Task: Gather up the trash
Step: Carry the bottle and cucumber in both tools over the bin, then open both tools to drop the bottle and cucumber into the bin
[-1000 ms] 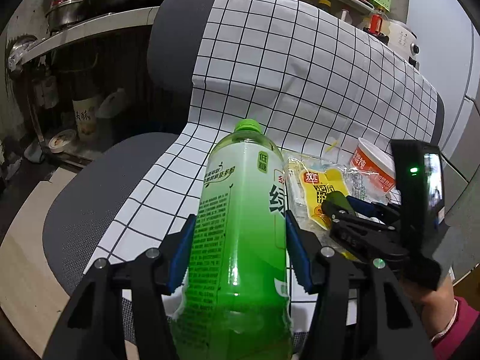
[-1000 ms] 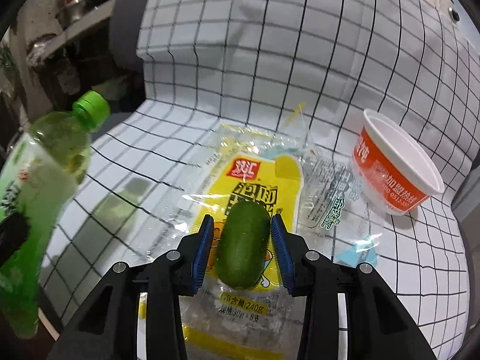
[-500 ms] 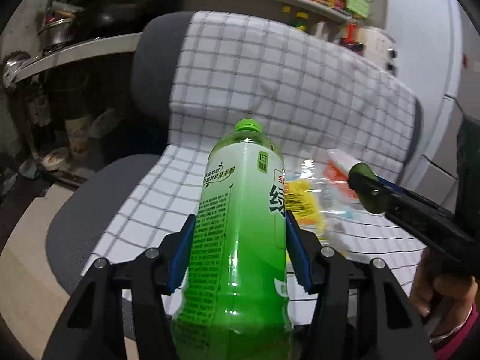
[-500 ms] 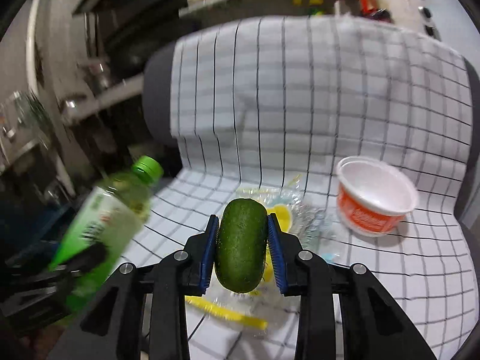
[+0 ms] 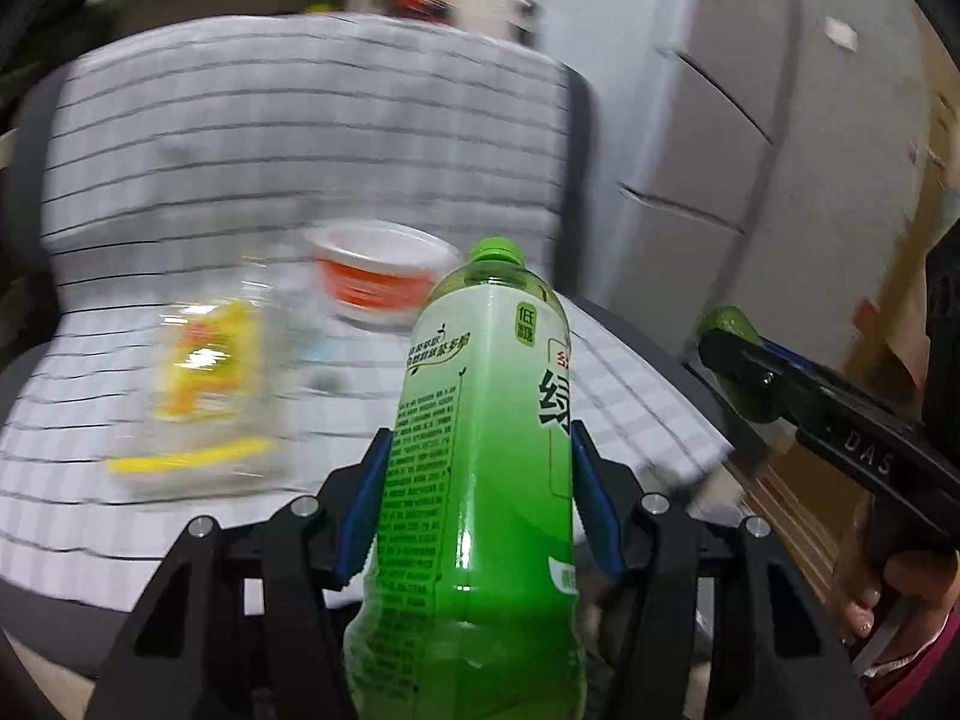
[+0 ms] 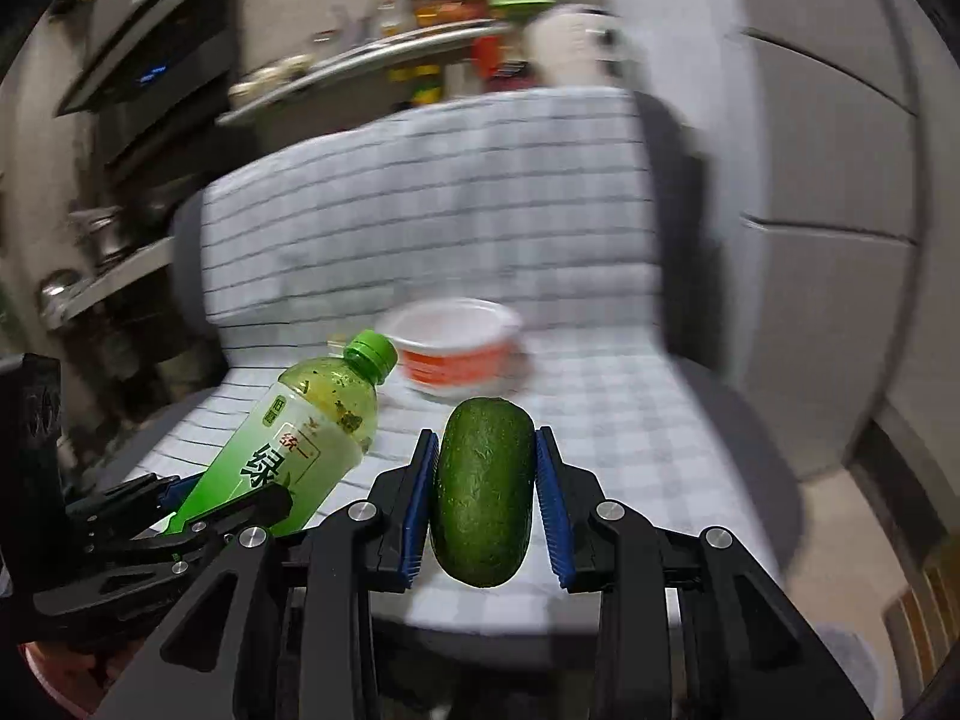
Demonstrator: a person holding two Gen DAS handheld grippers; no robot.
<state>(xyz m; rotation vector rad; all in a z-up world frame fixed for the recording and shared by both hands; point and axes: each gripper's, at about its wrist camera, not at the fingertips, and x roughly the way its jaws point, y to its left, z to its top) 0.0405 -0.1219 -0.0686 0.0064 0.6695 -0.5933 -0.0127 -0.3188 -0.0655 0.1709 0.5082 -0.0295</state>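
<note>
On the left of the left wrist view, a yellow-printed clear plastic wrapper (image 5: pixel 198 396) lies blurred on the checked cloth (image 5: pixel 300 138) draped over a grey chair (image 5: pixel 654 360). Just right of it on the same cloth stands a white and orange paper bowl (image 5: pixel 378 276), upright and empty as far as the blur lets one tell. In the middle, the left gripper (image 5: pixel 474 498) has its jaws partly open and pressed on both sides of a green tea bottle (image 5: pixel 486 456), cap up, lifted clear of the seat. At the right edge, the right gripper (image 6: pixel 485 504) is carried by a hand (image 5: pixel 900 594); its jaws are narrower, and they clamp a dark green avocado-like fruit (image 6: pixel 483 489) held upright, off the cloth. Behind the chair runs a cluttered shelf (image 6: pixel 372 66).
</note>
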